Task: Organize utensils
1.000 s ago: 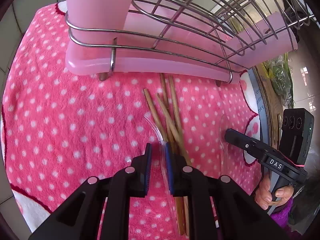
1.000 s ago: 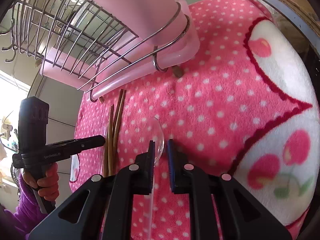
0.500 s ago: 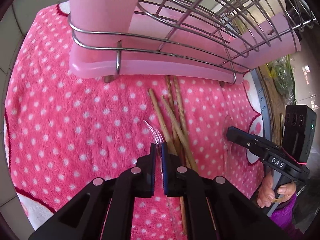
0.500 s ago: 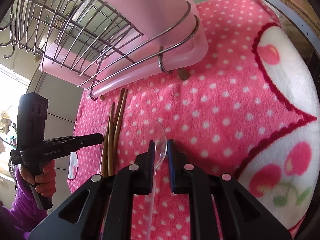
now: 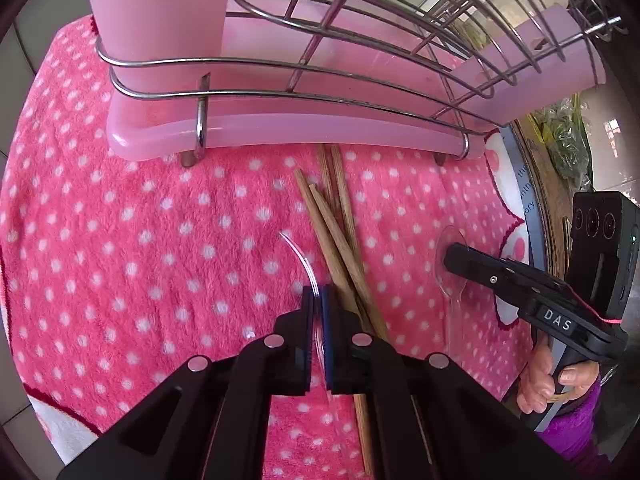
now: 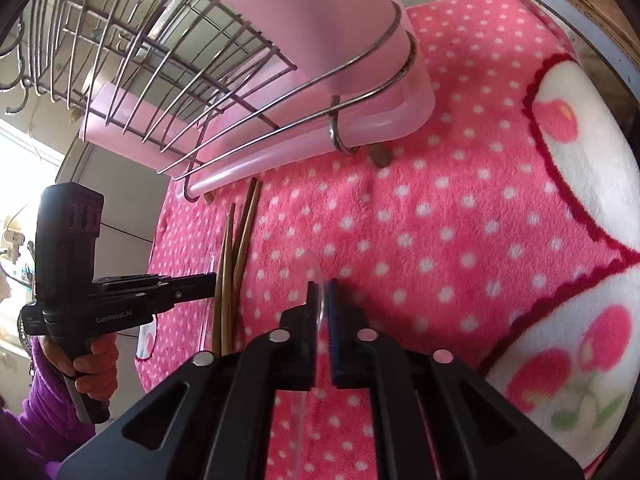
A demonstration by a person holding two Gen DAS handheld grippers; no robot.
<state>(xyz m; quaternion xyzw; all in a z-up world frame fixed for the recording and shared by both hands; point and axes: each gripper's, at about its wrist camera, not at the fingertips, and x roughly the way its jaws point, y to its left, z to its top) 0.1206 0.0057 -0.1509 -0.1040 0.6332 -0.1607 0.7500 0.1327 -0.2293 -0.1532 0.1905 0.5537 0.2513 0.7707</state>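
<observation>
1. Left wrist view: our left gripper (image 5: 316,298) has its jaws drawn close together on a clear plastic spoon (image 5: 301,258), whose thin curved bowl edge rises ahead of the fingertips and whose handle runs back between the pads.
2. Just to the right of that spoon, touching the gripper's right finger, lie the wooden chopsticks (image 5: 340,240), a loose bundle crossing one another on the pink polka-dot blanket (image 5: 140,240), with their far ends reaching under the pink drip tray (image 5: 280,136) of the wire dish rack (image 5: 360,40).
3. Farther right in the same view we see our right gripper (image 5: 450,258), its tip set on the bowl of a second clear plastic spoon (image 5: 452,276) that lies on the blanket, well apart from the chopsticks.
4. Right wrist view: the right gripper (image 6: 323,300) has its jaws nearly together with the second spoon's transparent bowl (image 6: 316,276) between them; we judge it clamped, though the clear plastic is faint.
5. A tall pink utensil holder (image 6: 320,20) stands in the rack's near corner.
6. Writing: "DAS" on the right gripper's body (image 5: 557,319), "GenRobot.AI" on the left gripper's body (image 6: 114,317), and partial letters along the table's rim (image 5: 526,188), too curved to read fully.
</observation>
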